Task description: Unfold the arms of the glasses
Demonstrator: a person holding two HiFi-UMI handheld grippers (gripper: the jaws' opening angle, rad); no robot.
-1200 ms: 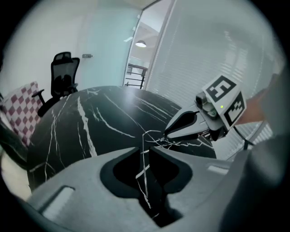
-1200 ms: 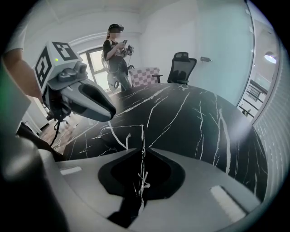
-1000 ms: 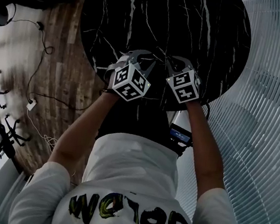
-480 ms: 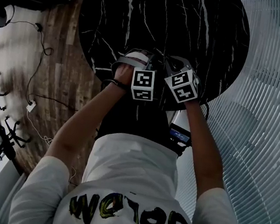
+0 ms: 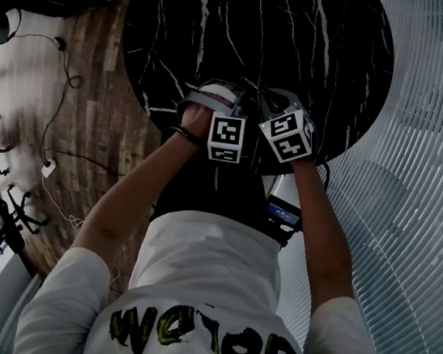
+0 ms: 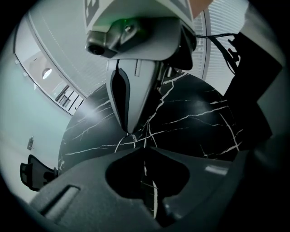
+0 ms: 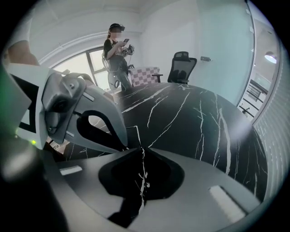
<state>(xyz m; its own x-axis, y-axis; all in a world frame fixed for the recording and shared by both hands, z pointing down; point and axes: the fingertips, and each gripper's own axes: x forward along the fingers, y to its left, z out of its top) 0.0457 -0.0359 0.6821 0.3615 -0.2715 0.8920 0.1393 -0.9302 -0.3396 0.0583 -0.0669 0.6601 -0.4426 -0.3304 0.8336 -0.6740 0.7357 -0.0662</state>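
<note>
The glasses are dark and thin against the black marble table point(image 5: 306, 37). Only slivers show: a glossy dark strip point(image 6: 151, 199) between my left jaws and a dark strip point(image 7: 121, 212) low between my right jaws. In the head view both grippers meet tip to tip near the table's front edge and hide the glasses. My left gripper point(image 6: 145, 149) is shut, its jaws meeting on the thin arm. My right gripper point(image 7: 142, 148) is shut on another part of the glasses. Each gripper shows in the other's view: the right gripper point(image 6: 129, 104) and the left gripper point(image 7: 90, 122).
The round table's near edge point(image 5: 231, 165) lies just under both hands. A person point(image 7: 117, 54) stands by the window beyond the table, with an office chair point(image 7: 181, 63) nearby. Cables point(image 5: 65, 68) run over the wood floor at left. A white slatted wall point(image 5: 420, 159) curves at right.
My left gripper has rolled, moved in towards the right gripper and sunk to the table. The right gripper has stayed put.
</note>
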